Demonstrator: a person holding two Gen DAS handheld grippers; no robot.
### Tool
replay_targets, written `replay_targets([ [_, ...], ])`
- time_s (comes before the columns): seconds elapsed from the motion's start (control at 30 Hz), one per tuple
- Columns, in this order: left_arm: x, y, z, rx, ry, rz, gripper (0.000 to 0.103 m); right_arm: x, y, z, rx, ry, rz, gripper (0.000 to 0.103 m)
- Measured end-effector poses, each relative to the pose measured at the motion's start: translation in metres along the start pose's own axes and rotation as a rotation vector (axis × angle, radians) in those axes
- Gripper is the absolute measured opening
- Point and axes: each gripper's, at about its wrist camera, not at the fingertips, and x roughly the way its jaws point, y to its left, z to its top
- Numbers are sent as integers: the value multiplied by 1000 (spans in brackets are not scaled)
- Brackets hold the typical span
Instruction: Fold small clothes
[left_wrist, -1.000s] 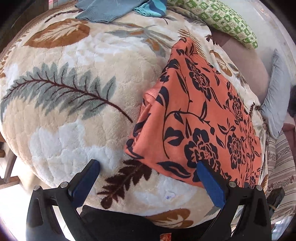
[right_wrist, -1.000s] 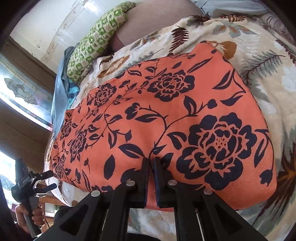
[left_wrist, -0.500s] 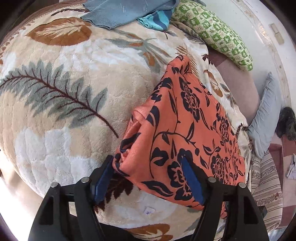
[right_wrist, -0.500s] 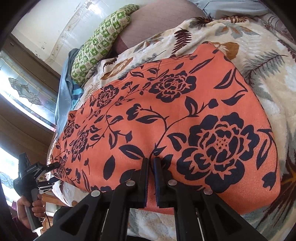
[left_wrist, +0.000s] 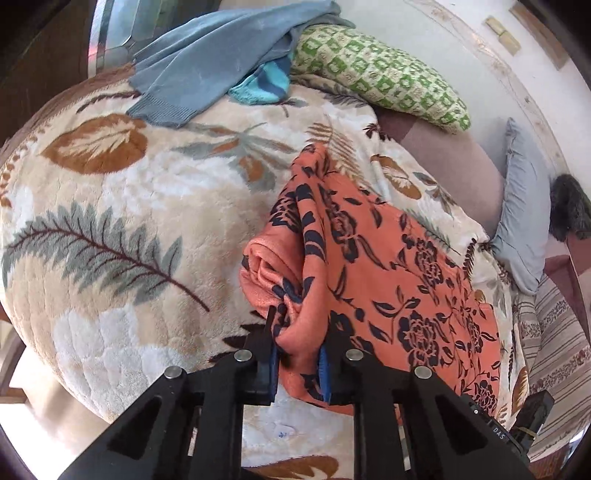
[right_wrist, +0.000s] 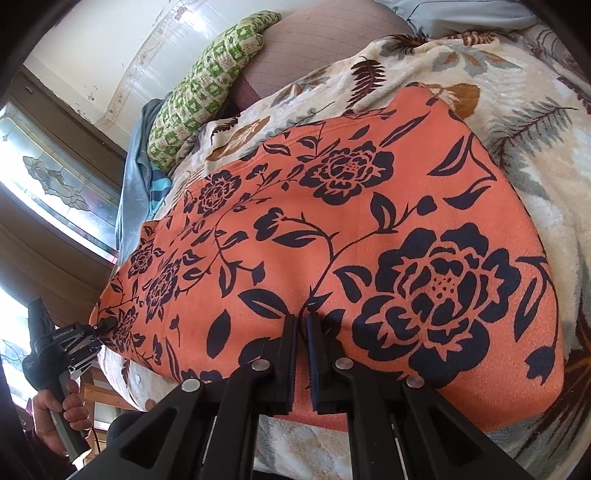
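One orange floral garment (left_wrist: 388, 266) lies on the leaf-patterned blanket (left_wrist: 110, 229). The left gripper (left_wrist: 299, 354) has just been closing and clamps its bunched corner; the right gripper (right_wrist: 302, 354) pinches the near edge. Behind lie one blue sweater (left_wrist: 207, 66) and one green pillow (left_wrist: 376, 74).

Setting, as I see it from the rig — a home bedroom: bed with plush leaf-print blanket (left_wrist: 122, 229), green patterned pillow (left_wrist: 384, 77), grey pillow (left_wrist: 524, 206), heaped blue clothes (left_wrist: 207, 62), leaded-glass window (right_wrist: 51, 177) — plaster wall behind.
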Motion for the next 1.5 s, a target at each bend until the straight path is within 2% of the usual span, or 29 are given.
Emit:
replay_targets([
  [0.23,-45,-87,8,222,-69,-91,17,-9,-14,4,61,16,104,8],
  [0.4,-53,-174,-5,384,-58,-175,17,-32,-22,7,38,-30,151,8],
  [0.57,-24,-262,-48,552,35,-244,18,-67,-50,17,109,-124,238,8],
  [0.67,1,-287,-68,565,163,-304,32,-83,-70,19,184,-166,313,10],
  [0.73,4,-281,-66,502,201,-378,36,-90,-79,16,220,-179,359,12],
  [0.77,1,-275,-63,477,197,-400,47,-92,-82,13,233,-180,373,21],
  [0.8,-4,-268,-59,453,176,-408,58,-93,-85,12,245,-175,379,50],
  [0.87,-16,-253,-46,408,104,-401,68,-94,-89,7,284,-198,391,86],
  [0.93,-22,-236,-35,379,55,-364,72,-88,-91,7,327,-196,456,86],
  [1.0,-16,-221,-27,370,54,-300,73,-81,-90,10,360,-172,489,86],
  [1.17,21,-173,-39,335,137,-156,73,-56,-72,17,384,-65,499,84],
  [1.27,36,-155,-51,317,183,-125,73,-43,-62,20,402,-39,522,84],
  [1.33,41,-151,-57,335,191,-107,73,-33,-58,23,409,8,488,84],
  [1.43,51,-153,-65,391,241,-98,73,-13,-52,28,453,58,466,74],
  [1.47,54,-155,-68,414,263,-87,73,-8,-49,30,464,68,449,69],
  [1.5,58,-156,-71,433,287,-80,74,-4,-46,32,460,73,427,59],
])
